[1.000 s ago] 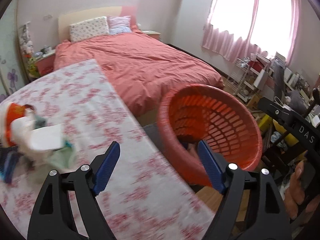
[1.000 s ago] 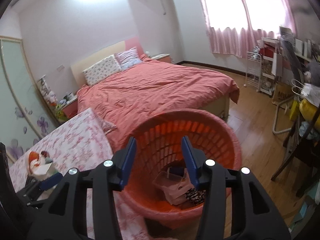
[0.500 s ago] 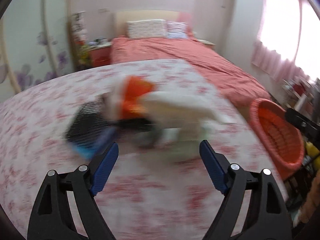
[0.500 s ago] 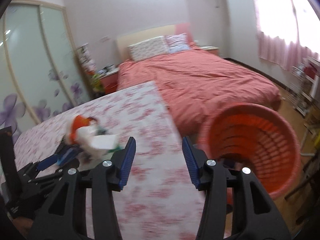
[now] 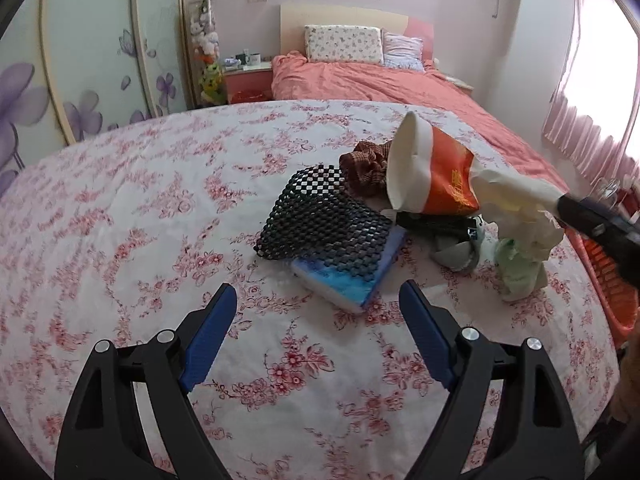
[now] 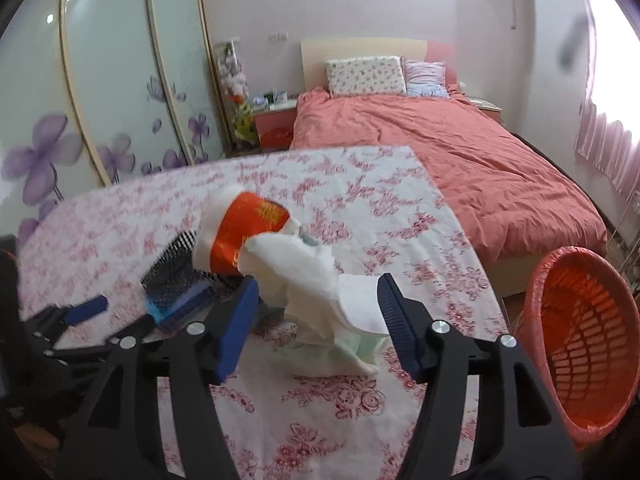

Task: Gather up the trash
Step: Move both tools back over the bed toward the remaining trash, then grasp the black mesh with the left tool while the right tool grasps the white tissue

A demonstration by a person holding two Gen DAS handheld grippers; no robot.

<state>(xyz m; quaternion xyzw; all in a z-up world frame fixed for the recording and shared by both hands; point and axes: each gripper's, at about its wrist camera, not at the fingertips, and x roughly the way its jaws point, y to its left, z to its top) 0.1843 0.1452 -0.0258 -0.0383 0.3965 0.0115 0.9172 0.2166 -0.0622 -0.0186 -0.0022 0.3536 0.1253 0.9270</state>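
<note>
Trash pile (image 5: pixel 420 200) just ahead of left gripper (image 5: pixel 318 336) (released), right gripper (image 6: pixel 318 312) widening, empty.

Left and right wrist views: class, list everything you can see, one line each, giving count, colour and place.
table: one, white cloth with red flowers, foreground.
mesh mat: one, black, mid-table, lying over the blue pack.
blue pack: one, blue and white, under the mat.
paper bag: one, orange and white, behind the mat.
checked cloth: one, brown-red, left of the bag.
crumpled paper: a pile, white and pale green, near the table's right side.
basket: one, orange, beside the table on the right.
bed: one, coral cover, two pillows, behind.
left gripper: black, blue pads, open, empty.
right gripper: same, jaws just opening, before the paper.
</note>
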